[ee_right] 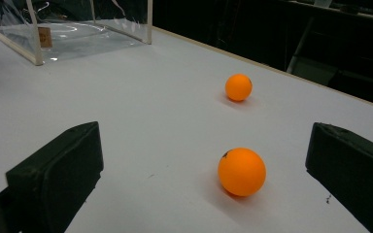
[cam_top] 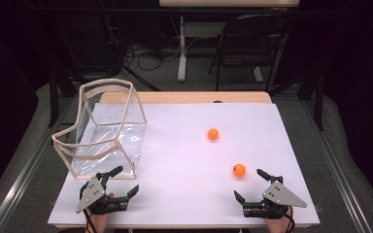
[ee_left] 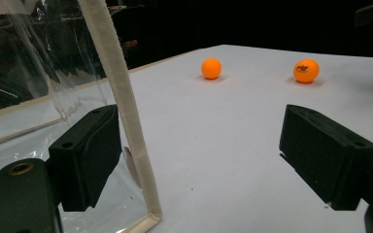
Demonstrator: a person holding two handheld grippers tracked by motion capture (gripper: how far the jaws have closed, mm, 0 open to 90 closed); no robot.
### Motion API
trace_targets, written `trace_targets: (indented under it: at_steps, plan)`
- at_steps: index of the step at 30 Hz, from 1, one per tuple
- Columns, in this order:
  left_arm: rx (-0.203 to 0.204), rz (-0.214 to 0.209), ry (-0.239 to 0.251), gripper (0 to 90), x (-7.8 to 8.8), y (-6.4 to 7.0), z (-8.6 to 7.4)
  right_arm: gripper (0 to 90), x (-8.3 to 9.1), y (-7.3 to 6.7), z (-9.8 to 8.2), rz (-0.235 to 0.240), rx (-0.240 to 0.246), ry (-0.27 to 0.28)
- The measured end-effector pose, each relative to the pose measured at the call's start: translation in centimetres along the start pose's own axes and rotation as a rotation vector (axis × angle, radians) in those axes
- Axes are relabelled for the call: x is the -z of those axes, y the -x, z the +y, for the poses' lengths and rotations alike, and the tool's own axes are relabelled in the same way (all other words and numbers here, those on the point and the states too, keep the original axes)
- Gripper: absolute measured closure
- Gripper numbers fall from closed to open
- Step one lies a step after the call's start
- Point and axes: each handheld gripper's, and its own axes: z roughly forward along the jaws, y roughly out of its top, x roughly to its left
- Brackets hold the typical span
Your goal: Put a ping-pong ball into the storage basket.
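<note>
Two orange balls lie on the white table top [cam_top: 184,189]. The near ball [cam_top: 239,170] [ee_right: 241,171] rests just ahead of my right gripper [cam_top: 247,182] [ee_right: 201,165], which is open, its jaws wide apart with the ball slightly right of centre beyond them. The far ball [cam_top: 213,134] [ee_right: 238,87] [ee_left: 211,68] sits mid-table. A clear plastic bag with beige trim [cam_top: 107,131] [ee_left: 126,121] [ee_right: 73,34] stands open at the left. My left gripper [cam_top: 129,177] [ee_left: 209,155] is open at the bag's front corner, one jaw behind the trim strip. The near ball [ee_left: 306,71] appears beyond it.
The table's front edge [cam_top: 184,225] runs just under both hands. A wooden strip [cam_top: 184,97] borders the far side. Beyond stand a black chair [cam_top: 252,43], a desk leg [cam_top: 181,48] and cables on the floor. Bare white surface lies between the grippers.
</note>
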Motion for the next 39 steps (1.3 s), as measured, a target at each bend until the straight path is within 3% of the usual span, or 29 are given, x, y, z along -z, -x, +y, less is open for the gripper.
trace_targets:
  at_steps: [6,27,39]
  plan:
    - [0.001,-0.007,0.0,15.8,-0.2,0.1,0.0,0.0,-0.1,0.1,0.0,0.003,0.002,-0.013]
    - [-0.018,-0.022,-0.013,15.8,-0.2,0.2,0.2,0.0,-2.3,1.2,0.6,-0.013,-0.029,-0.198]
    - [-0.025,-0.022,-0.021,15.8,-0.3,0.2,0.2,0.0,-3.8,1.9,1.4,-0.012,-0.032,-0.266]
